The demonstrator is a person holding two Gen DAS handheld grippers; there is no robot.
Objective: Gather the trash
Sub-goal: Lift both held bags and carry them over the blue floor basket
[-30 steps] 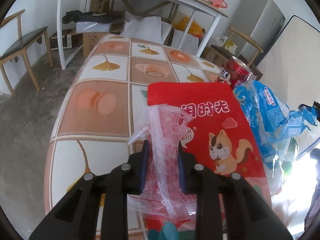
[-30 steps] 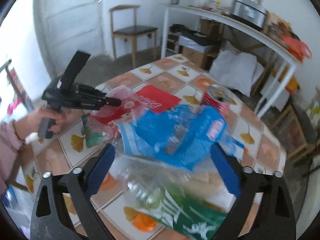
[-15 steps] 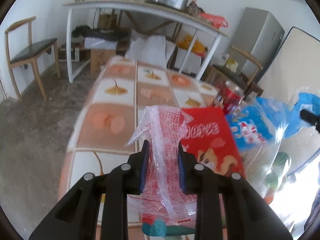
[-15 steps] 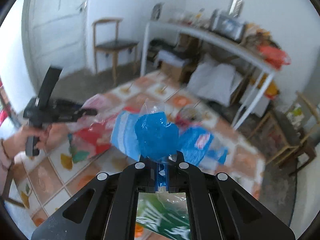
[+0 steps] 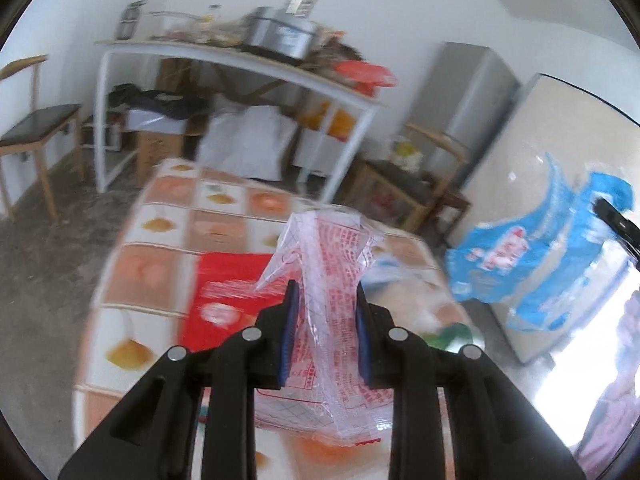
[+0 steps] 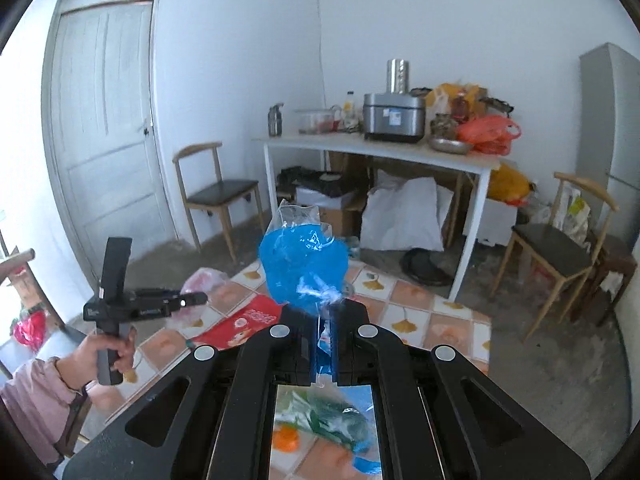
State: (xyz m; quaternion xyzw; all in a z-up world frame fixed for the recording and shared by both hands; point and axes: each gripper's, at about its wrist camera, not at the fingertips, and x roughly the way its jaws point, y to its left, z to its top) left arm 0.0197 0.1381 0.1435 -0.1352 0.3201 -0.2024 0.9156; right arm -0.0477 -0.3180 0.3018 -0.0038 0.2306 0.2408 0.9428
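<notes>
Left gripper (image 5: 325, 334) clamped on clear wrapper with red print (image 5: 332, 280), lifted above tiled table (image 5: 168, 264). Right gripper (image 6: 323, 350) pinched tight on neck of blue-and-clear plastic bag (image 6: 304, 270); bag body hangs below jaws, green package (image 6: 332, 420) inside, maybe more, view blurred. Red squirrel packet (image 6: 240, 326) flat on table, between grippers. Hand (image 6: 108, 350) holds left gripper handle.
</notes>
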